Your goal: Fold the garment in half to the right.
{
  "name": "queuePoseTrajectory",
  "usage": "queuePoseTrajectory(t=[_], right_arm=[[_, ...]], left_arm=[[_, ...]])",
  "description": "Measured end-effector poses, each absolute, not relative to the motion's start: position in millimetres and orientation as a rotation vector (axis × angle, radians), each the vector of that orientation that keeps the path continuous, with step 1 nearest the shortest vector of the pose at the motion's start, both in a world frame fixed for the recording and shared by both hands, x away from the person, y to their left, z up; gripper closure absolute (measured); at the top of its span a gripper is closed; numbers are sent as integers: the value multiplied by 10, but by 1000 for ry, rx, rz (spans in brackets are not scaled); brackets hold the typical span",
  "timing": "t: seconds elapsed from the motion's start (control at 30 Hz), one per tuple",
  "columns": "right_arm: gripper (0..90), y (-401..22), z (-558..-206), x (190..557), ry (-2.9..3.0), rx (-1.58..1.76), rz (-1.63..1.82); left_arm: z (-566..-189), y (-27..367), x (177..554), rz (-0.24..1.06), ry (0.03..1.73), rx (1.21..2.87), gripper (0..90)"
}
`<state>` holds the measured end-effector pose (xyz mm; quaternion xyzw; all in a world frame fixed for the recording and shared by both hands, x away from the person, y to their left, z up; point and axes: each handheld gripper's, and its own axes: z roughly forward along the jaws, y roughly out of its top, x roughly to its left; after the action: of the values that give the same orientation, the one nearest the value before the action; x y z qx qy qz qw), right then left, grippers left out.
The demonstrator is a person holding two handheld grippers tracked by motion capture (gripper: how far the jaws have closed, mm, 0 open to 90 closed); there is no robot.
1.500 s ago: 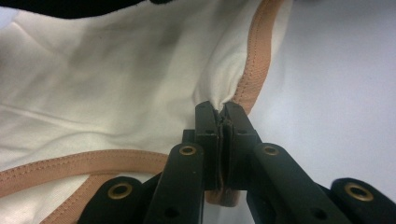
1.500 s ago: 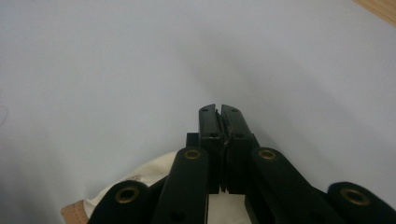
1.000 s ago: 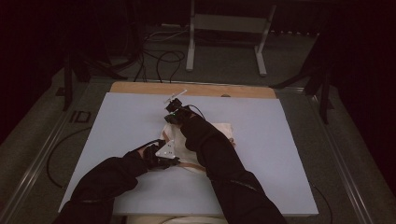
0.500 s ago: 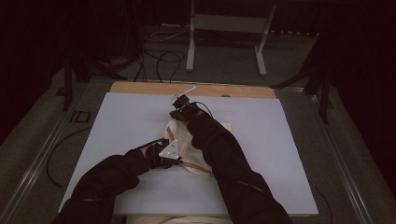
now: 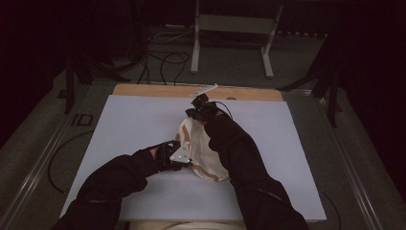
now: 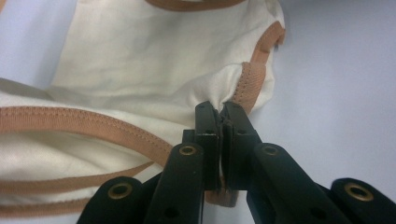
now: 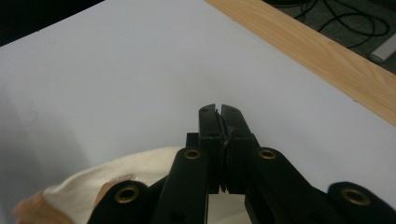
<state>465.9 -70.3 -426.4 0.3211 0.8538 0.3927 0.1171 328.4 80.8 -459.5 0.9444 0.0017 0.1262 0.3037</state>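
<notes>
White desk (image 5: 124, 124) carries a cream garment (image 5: 203, 155) stretched lengthwise: left tongs (image 6: 219, 116) pinch its near hem, right tongs (image 5: 194, 114) clamp its far end.

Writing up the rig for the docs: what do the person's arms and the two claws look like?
Both arms wear black long sleeves. The left claw and right claw are alike: two matte black, flat-tipped jaws on black link arms pinned with brass-coloured rivets. The left carries a grey three-cornered plate; a thin black cable trails from the right.
</notes>
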Motion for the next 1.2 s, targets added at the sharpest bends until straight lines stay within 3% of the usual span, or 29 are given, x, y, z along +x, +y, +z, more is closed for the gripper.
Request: queuePoseTrajectory(t=[1.2], right_arm=[[891, -1541, -4352, 4632, 2401, 1067, 1151]], left_arm=[[-4623, 266, 3337, 311, -61, 2480, 875]])
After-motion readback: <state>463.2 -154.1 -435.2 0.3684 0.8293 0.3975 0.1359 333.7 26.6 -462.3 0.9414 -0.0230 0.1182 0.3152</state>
